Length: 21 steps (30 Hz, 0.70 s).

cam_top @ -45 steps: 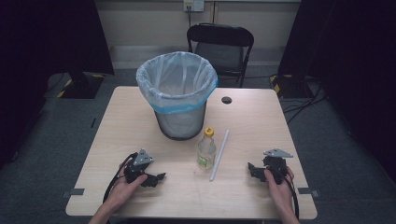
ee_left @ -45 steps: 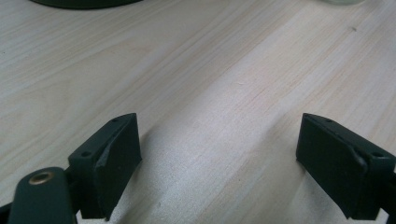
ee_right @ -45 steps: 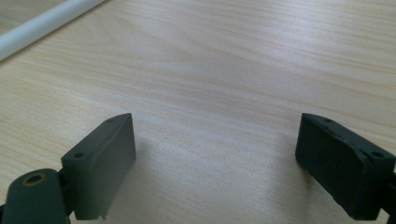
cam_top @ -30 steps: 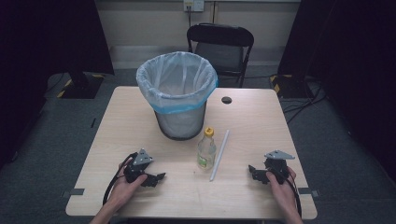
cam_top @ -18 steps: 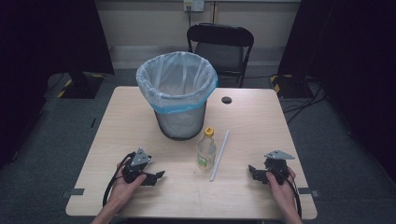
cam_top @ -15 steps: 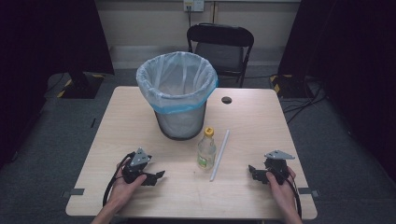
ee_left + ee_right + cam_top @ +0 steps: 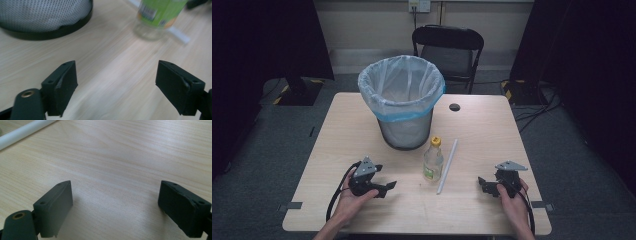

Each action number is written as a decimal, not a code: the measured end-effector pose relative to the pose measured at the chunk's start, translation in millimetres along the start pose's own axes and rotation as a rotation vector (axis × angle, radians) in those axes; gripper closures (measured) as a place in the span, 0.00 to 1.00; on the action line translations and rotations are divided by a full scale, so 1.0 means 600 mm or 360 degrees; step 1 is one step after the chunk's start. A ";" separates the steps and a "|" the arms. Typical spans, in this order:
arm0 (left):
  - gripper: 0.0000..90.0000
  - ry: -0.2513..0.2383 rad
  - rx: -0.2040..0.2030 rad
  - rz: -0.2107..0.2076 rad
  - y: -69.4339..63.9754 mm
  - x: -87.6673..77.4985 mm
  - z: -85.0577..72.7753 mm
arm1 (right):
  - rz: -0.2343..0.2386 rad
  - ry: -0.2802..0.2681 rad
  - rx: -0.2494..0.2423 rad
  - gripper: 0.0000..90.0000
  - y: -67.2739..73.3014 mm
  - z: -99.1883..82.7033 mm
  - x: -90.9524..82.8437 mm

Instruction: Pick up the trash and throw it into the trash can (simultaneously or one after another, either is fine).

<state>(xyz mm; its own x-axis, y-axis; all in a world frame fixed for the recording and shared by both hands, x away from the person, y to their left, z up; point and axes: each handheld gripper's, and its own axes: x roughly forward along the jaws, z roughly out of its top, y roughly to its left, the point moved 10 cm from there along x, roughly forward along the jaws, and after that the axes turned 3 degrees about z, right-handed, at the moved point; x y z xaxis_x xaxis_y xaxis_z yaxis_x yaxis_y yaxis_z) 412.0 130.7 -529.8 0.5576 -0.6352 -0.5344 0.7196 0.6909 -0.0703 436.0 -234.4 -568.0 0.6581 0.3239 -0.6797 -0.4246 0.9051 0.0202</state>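
A small clear bottle (image 7: 433, 160) with a yellow cap and green label stands upright on the wooden table (image 7: 352, 130), just in front of a mesh bin (image 7: 404, 105) lined with a pale plastic bag. A white tube (image 7: 447, 159) lies beside the bottle on its right. My left gripper (image 7: 388, 187) rests low on the table, left of the bottle, open and empty. The left gripper view shows the bottle's base (image 7: 156, 18) and the bin's foot (image 7: 45, 22) ahead of the wide-apart jaws. My right gripper (image 7: 482, 183) sits at the table's front right, open, with the tube (image 7: 23, 132) off to its left.
A round cable hole (image 7: 455, 107) lies in the table behind the bin. A black folding chair (image 7: 448, 47) stands past the far edge. Dark curtains hang on both sides. Cables trail from each gripper toward the front edge.
The left gripper has slid slightly toward the front edge and lowered. The right gripper has shifted a little toward the person. Bottle, tube and bin have stayed put.
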 end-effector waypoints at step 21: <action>0.19 -0.0041 0.0140 -0.0109 -0.066 0.056 0.072 | 0.0001 -0.0001 -0.0001 0.13 0.000 0.000 0.000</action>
<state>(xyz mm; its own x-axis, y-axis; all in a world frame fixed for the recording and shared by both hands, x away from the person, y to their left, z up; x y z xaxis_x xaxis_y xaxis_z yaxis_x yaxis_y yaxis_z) 420.0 67.1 -508.7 0.5158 -0.6893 -0.5088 0.7892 0.6133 -0.0308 436.0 -234.3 -568.0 0.6580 0.3248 -0.6794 -0.4255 0.9047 0.0205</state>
